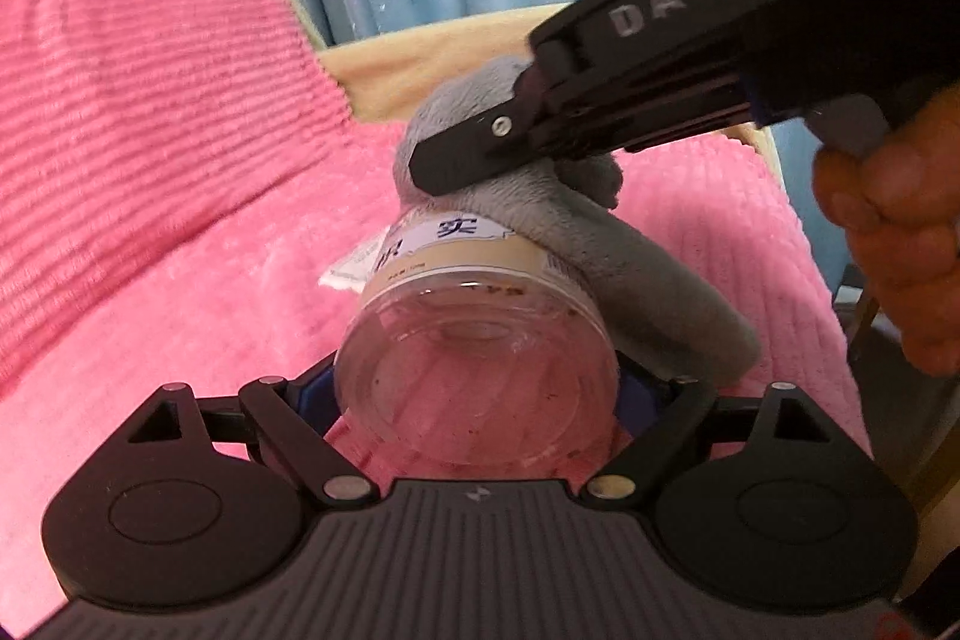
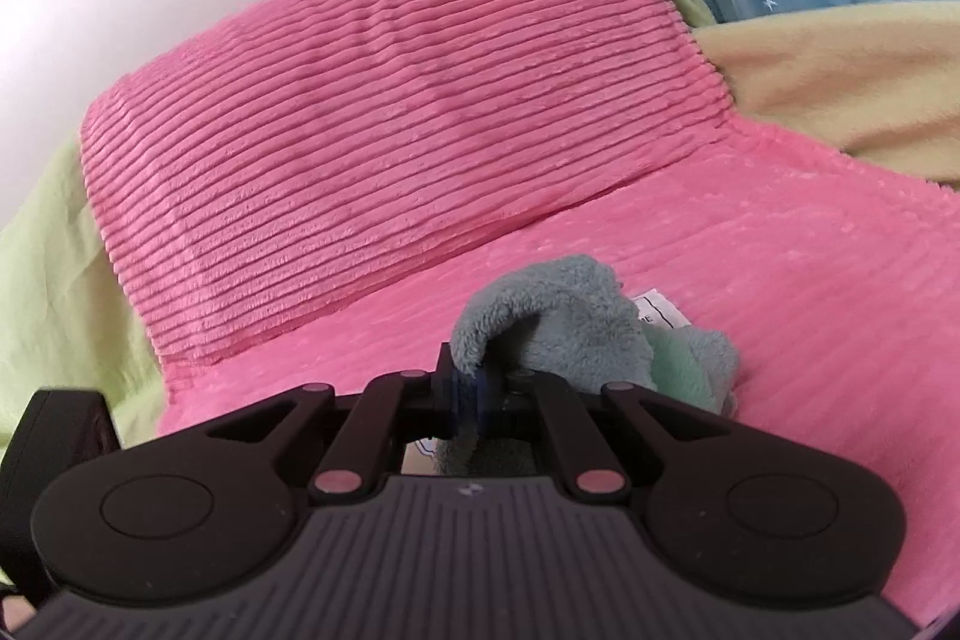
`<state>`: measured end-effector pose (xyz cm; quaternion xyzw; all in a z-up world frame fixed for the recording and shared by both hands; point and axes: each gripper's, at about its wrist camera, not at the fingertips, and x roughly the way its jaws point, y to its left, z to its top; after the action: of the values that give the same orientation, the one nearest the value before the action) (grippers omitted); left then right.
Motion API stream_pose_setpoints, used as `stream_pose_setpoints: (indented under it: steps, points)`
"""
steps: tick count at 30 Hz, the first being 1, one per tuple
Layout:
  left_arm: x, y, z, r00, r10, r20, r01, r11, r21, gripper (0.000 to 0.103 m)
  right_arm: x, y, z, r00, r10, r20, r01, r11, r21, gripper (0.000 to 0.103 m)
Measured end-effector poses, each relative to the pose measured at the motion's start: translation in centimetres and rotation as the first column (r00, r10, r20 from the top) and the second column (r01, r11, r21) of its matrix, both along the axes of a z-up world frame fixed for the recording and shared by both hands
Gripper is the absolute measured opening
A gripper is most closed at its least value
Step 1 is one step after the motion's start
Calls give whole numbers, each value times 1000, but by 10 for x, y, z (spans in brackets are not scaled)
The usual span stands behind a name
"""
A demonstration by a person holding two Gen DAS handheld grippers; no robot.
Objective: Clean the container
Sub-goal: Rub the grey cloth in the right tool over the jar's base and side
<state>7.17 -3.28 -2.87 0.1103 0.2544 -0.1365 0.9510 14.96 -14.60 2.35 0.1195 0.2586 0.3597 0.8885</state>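
While gripped base-first by the left tongs (image 1: 477,394), the clear container (image 1: 477,340) lies on its side above the pink cover (image 1: 180,280), its loose label (image 1: 354,262) peeling. Right tongs (image 1: 480,160), pinching the grey cloth (image 1: 630,268), press on its far end. Risks: smooth plastic sliding from the grip under pressure; cloth snagging the label; cloth slipping out.

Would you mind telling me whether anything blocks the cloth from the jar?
Nothing visible does: the right gripper already presses the grey cloth onto the jar, which the left gripper clamps by its base.
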Motion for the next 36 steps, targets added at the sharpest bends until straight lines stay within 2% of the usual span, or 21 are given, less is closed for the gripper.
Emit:
stream_pose_setpoints:
  steps: [4,7,10,13,15,16,20,23,27,30,33,36]
  points:
    - [6,17,2,998,13,-62,-23,985,-170,86,0,1,-1,1000,5,4,-5,1000,-5,3]
    - [9,22,1,997,12,-72,-26,981,-191,85,0,0,-1,1000,6,3,-6,1000,-6,3]
    - [8,18,2,998,12,-56,-21,988,-155,85,-2,-2,0,1000,12,-1,-12,1000,-7,3]
    - [4,4,0,1000,26,7,-25,1000,-5,85,-3,3,1,998,60,-10,-60,998,4,3]
    - [1,-5,-2,999,26,46,-30,994,100,85,-6,6,1,996,92,-15,-92,996,12,3]
    - [0,-8,-3,998,22,55,-29,992,127,85,-6,7,1,994,106,-17,-106,994,15,3]
    - [1,-9,-5,998,17,57,-25,989,144,85,-8,13,0,989,148,-22,-148,989,23,3]
    - [1,-9,-4,998,14,56,-22,989,143,85,-3,8,0,999,44,2,-44,999,-2,2]
    - [0,-3,-1,999,10,40,-13,997,78,87,6,-2,-4,999,-35,-24,35,999,26,2]
    - [4,11,2,1000,21,-13,-22,998,-55,87,4,-4,-4,999,-36,-19,36,999,22,3]
    - [9,24,3,998,32,-56,-41,984,-175,86,1,-1,-3,1000,-25,-4,25,1000,3,3]
    - [11,29,3,997,35,-66,-47,977,-206,85,1,-1,-3,1000,-22,-6,22,1000,4,3]
